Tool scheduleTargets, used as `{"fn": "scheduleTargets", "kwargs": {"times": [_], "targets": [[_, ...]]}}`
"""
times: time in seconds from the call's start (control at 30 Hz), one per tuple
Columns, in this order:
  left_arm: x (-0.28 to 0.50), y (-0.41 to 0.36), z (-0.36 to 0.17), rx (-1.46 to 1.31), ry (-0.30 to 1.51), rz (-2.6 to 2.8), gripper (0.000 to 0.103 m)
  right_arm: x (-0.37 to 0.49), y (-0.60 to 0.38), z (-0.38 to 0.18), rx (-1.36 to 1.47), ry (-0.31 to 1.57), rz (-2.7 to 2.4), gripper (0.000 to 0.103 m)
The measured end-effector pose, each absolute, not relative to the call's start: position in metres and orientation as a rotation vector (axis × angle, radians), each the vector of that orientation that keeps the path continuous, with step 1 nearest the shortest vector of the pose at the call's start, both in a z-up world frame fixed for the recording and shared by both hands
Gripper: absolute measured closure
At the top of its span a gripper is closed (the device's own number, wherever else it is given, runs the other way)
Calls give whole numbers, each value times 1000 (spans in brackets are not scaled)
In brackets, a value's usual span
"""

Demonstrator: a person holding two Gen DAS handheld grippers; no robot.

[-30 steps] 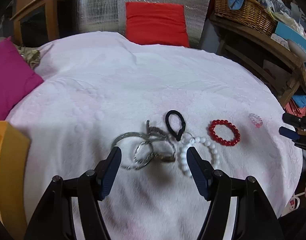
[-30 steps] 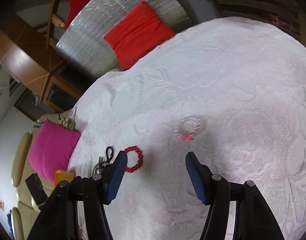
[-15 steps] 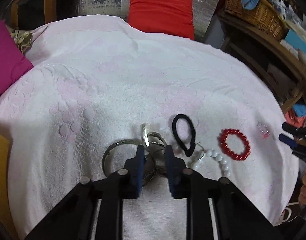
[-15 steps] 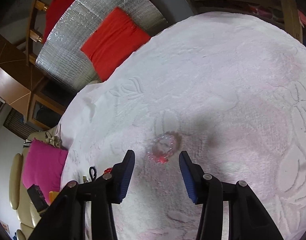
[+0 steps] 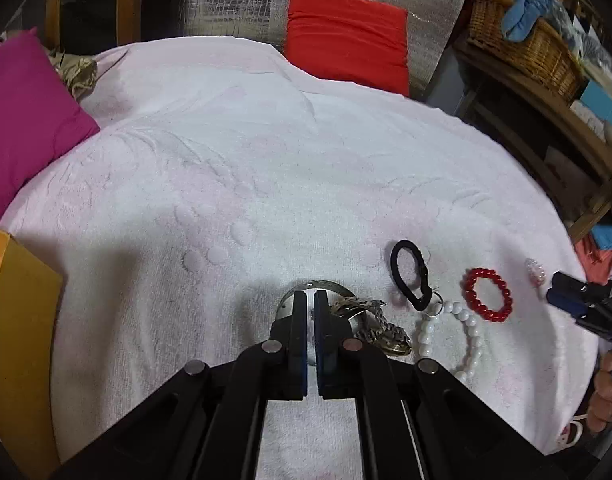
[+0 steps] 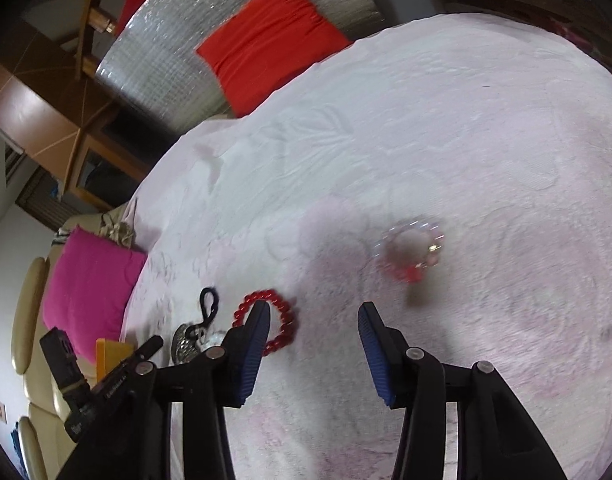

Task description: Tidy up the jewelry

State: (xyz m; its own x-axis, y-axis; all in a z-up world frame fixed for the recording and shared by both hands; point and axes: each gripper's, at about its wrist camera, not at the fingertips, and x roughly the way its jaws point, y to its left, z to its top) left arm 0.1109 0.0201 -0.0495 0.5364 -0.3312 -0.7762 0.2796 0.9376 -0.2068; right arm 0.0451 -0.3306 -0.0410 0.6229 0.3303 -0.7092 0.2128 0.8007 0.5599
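On the pale pink towel (image 5: 266,168) lies a cluster of jewelry. My left gripper (image 5: 310,300) is shut, its pads pinching the thin silver bangle (image 5: 326,283), whose arc shows around the tips. A metal chain bracelet (image 5: 380,328) lies just right of it. Further right are a black hair tie (image 5: 410,276), a white pearl bracelet (image 5: 464,332), a red bead bracelet (image 5: 488,294) and a clear pink bead bracelet (image 5: 535,269). My right gripper (image 6: 312,320) stands open over the towel. The clear pink bracelet (image 6: 410,252) lies ahead and right of its gap, the red bracelet (image 6: 282,320) behind its left finger.
An orange box (image 5: 14,320) stands at the towel's left edge, beside a magenta cushion (image 5: 22,120). A red cushion (image 5: 346,40) leans at the back. A wicker basket (image 5: 522,48) sits on a wooden shelf on the right. A hand (image 5: 604,396) shows at the lower right.
My left gripper's jaws went from wide open to shut on the silver bangle and moved in on the pile. The right gripper narrowed a little and shifted, so the clear bracelet now lies off to its right.
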Motion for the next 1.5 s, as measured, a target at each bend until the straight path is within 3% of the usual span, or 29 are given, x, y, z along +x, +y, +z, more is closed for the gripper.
{"fn": "scheduleTargets", "kwargs": {"times": [0.33, 0.4, 0.47, 0.57, 1.23, 1.3, 1.37, 1.5], "targets": [[98, -3, -60, 60, 984, -441, 98, 49, -319, -46, 668, 944, 97, 53], [99, -5, -58, 36, 987, -462, 92, 50, -318, -47, 670, 948, 98, 53], [100, -8, -57, 9, 993, -483, 69, 50, -317, -47, 669, 948, 97, 53], [98, -17, -55, 35, 972, -480, 52, 50, -319, -46, 669, 948, 96, 53], [125, -53, -84, 58, 1026, -424, 54, 44, -325, -44, 660, 938, 86, 53], [129, -53, -84, 34, 1023, -420, 57, 43, -324, -44, 654, 938, 84, 53], [133, -51, -83, -3, 1018, -425, 68, 42, -324, -44, 649, 937, 80, 53], [137, -48, -81, -20, 1008, -439, 71, 41, -324, -44, 645, 932, 72, 53]]}}
